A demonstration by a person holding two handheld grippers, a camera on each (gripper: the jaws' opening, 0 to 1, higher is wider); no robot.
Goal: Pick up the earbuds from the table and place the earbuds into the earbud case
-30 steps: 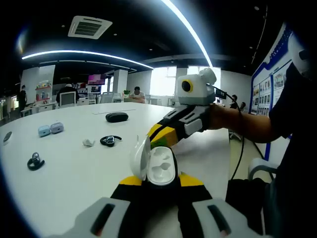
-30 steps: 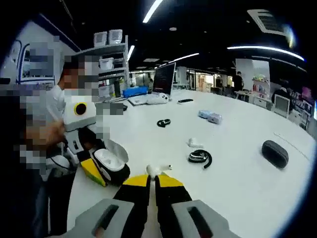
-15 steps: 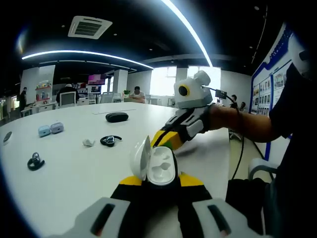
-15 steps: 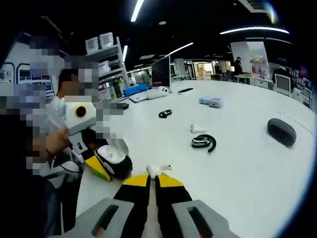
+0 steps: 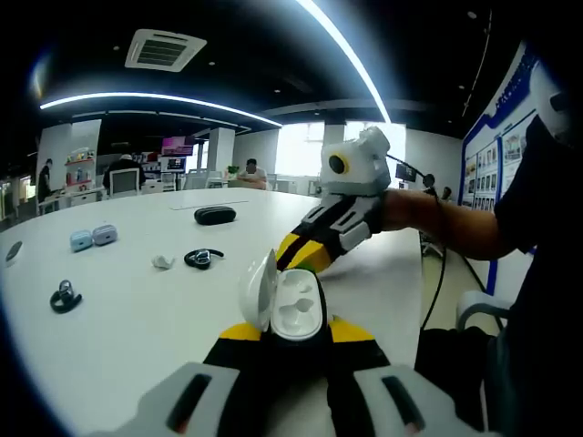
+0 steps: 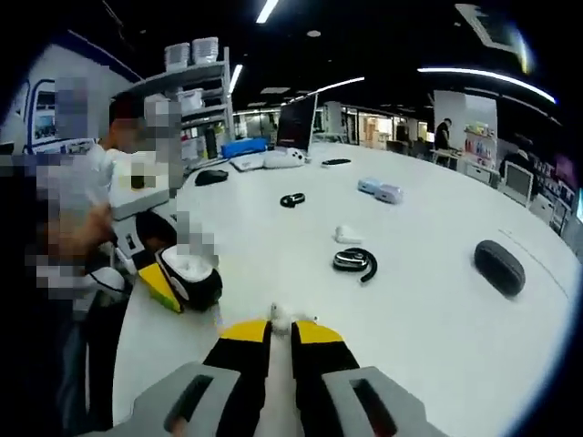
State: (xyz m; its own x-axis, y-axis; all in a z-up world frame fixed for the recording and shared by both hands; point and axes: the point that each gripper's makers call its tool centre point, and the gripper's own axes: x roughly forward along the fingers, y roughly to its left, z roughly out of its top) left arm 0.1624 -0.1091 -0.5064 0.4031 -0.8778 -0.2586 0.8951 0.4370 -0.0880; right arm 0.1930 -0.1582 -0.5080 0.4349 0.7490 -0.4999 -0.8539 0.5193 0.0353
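We see the white earbud (image 6: 290, 318) pinched at the tips of the right gripper (image 6: 281, 330), whose yellow jaws are closed tight on it, above the white table (image 6: 428, 309). The earbud case (image 5: 284, 304) sits clamped between the jaws of the left gripper (image 5: 285, 335), its lid (image 5: 257, 289) swung up to the left and the two empty moulded pockets facing us. In the left gripper view, the right gripper reaches in from the right, held by a bare forearm (image 5: 446, 223), with its yellow tips pointing down and left, close to the case's open top but apart from it. In the right gripper view, the case stands off to the left of the earbud, near the table's near edge, with bare tabletop between them. Further out on the table there is plenty of open surface: a black ear-hook earbud (image 5: 202, 259) and a small white piece (image 5: 162, 262) lie near each other, a second black earbud (image 5: 64, 297) lies well to the left, two pale blue cases (image 5: 93, 237) sit side by side beyond, and a dark oval case (image 5: 215, 215) rests further back.
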